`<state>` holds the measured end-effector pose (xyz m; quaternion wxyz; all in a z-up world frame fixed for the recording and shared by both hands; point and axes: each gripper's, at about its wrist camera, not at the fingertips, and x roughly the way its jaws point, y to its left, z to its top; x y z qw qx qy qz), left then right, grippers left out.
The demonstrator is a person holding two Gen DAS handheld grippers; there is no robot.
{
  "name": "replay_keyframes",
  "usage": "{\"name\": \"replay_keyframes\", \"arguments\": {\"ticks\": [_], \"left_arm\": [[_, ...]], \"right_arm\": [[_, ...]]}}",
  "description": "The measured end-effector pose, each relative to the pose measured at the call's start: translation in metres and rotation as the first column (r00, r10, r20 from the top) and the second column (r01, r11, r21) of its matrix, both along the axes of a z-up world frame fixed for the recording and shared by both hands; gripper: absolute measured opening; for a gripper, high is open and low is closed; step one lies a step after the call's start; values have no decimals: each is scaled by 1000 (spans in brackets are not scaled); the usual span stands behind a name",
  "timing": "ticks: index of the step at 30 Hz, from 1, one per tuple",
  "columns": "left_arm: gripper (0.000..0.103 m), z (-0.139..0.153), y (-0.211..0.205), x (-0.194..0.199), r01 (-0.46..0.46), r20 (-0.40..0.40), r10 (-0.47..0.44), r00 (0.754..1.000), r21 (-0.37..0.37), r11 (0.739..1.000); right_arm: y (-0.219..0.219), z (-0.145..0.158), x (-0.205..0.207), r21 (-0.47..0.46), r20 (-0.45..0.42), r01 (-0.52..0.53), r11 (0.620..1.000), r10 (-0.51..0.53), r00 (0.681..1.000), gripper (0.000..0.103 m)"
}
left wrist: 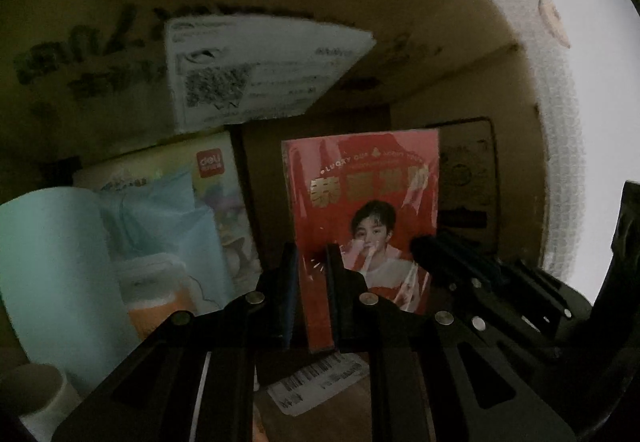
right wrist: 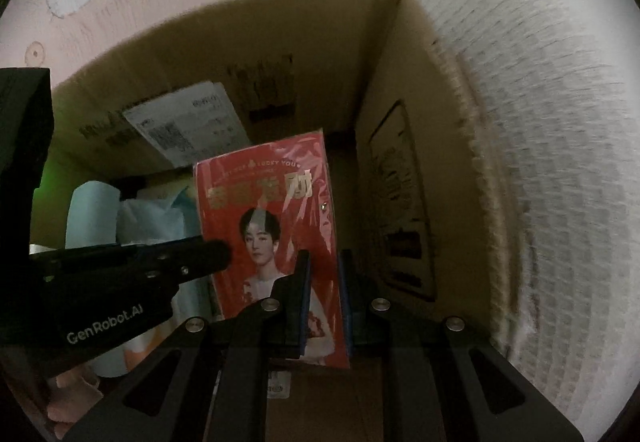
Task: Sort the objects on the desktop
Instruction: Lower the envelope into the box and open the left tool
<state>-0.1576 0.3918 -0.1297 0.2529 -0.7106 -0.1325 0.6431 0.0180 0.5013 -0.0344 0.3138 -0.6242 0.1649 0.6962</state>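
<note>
you're lowering the red packet (left wrist: pixel 362 218) upright into the cardboard box (right wrist: pixel 280 54), both the left gripper (left wrist: pixel 312 298) and right gripper (right wrist: pixel 325 302) clenching its bottom edge; next, likely release and lift clear.

Readable text: "GenRobot.AI" in white on my left gripper (right wrist: pixel 224 254) body, seen from right wrist. "deli" on red tag of the stationery pack (left wrist: pixel 224 194). "LUCKY YOU" in gold on the red packet (left wrist: pixel 360 210), Chinese gold characters below it too blurred. Box label (left wrist: pixel 256 70) has a QR code, print unreadable.
</note>
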Motion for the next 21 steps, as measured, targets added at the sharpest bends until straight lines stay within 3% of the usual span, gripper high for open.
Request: {"name": "replay_keyframes", "arguments": {"ticks": [7, 11, 18, 21], "left_arm": [[15, -9, 4, 4, 6, 31, -5, 1000, -40, 999], [28, -10, 8, 3, 24, 40, -23, 999, -17, 1000], [34, -1, 9, 7, 32, 5, -32, 999, -43, 999], [46, 6, 5, 7, 11, -26, -12, 1000, -38, 999]], "right_arm": [[-3, -13, 0, 10, 50, -18, 1000, 17, 999, 11], [2, -12, 5, -5, 34, 10, 1000, -10, 999, 11], [-5, -16, 11, -3, 32, -10, 1000, 10, 999, 11], [-9, -12, 13, -7, 1, -13, 1000, 13, 1000, 11]]}}
